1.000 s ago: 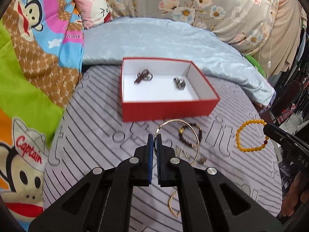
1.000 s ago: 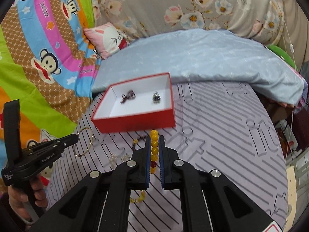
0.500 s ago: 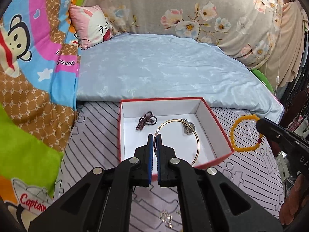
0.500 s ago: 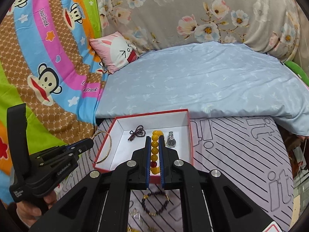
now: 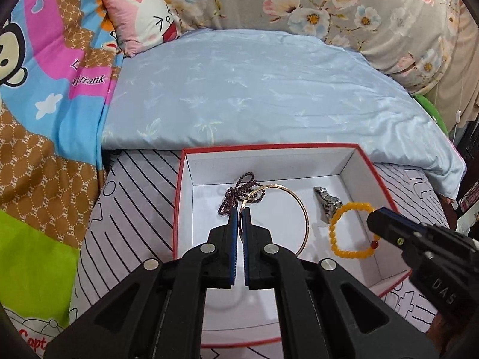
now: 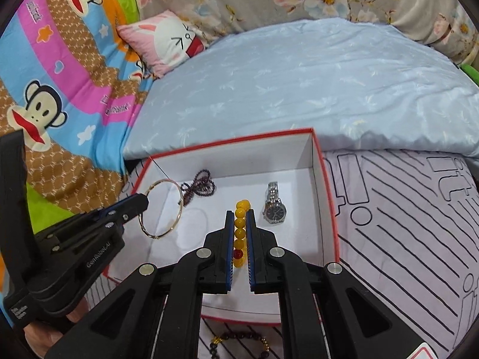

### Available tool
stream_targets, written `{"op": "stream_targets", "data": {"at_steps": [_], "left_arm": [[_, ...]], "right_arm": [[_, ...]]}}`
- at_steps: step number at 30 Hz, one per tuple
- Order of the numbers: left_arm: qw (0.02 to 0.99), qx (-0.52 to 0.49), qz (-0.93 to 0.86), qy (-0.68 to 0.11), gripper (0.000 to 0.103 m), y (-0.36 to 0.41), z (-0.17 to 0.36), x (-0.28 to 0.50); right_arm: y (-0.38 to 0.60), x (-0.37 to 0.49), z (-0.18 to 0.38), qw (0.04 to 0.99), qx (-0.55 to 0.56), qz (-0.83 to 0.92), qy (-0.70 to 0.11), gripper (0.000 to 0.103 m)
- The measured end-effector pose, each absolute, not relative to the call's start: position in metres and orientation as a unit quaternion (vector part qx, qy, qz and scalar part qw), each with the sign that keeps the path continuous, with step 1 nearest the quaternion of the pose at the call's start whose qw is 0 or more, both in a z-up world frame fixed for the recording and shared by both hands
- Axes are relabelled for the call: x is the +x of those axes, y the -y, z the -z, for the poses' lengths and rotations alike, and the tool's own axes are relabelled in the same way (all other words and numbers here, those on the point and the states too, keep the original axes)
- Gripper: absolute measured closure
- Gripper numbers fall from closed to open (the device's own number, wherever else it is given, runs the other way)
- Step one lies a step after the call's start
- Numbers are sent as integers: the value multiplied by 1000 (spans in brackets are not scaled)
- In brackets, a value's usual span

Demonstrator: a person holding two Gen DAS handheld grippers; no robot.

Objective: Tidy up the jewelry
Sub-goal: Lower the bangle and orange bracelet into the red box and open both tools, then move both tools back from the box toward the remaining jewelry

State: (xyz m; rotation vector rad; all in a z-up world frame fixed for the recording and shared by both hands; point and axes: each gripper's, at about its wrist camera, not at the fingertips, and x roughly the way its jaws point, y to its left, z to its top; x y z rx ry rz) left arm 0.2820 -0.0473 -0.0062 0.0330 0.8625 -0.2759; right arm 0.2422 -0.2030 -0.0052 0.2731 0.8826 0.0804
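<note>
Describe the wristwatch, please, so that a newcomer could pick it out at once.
Find the red box with white inside on the striped mat. The wristwatch lies flat on its floor near the right wall. Unlike the beaded pieces, it is silver metal with a dark round dial.

The box point(image 5: 179, 197) is red outside and white inside. In it lie a thin gold bangle point(image 5: 304, 218), a dark maroon bead strand point(image 5: 239, 185) and a silver watch point(image 6: 274, 203) with a dark face; the bead bracelet point(image 5: 347, 249) is amber yellow with one red bead. The mat point(image 6: 404, 224) at lower right is pale lilac with black stripes. The quilt point(image 5: 254, 89) across the middle is light blue with a faint pattern. At upper left, a pink rabbit pillow point(image 5: 143, 18) and a cartoon-monkey blanket point(image 6: 60, 74) banded in pink, blue, brown and green. The top backdrop cloth point(image 5: 329, 0) is grey with flowers.
</note>
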Motion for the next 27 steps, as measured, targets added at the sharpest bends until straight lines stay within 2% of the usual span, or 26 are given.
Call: {"op": "stream_targets", "data": {"at_steps": [4, 5, 7, 9, 11, 13, 27], "left_arm": [[897, 24, 131, -422, 100, 50, 15, 286], [895, 26, 134, -425, 99, 51, 18, 287], [894, 24, 135, -427, 99, 52, 20, 288], [896, 26, 134, -423, 94, 52, 19, 287], [899, 28, 130, -417, 76, 50, 17, 284], [902, 25, 126, -412, 68, 47, 13, 280], [906, -8, 118, -407, 63, 9, -12, 217]], "right_arm": [[203, 247, 21, 890, 112, -27, -442, 95], [203, 246, 22, 892, 107, -20, -439, 93], [205, 243, 20, 895, 99, -10, -434, 82], [207, 236, 15, 901, 96, -2, -423, 77], [211, 229, 10, 904, 96, 1, -418, 76], [216, 220, 6, 906, 101, 2, -412, 74], [212, 130, -10, 909, 105, 6, -402, 71]]}}
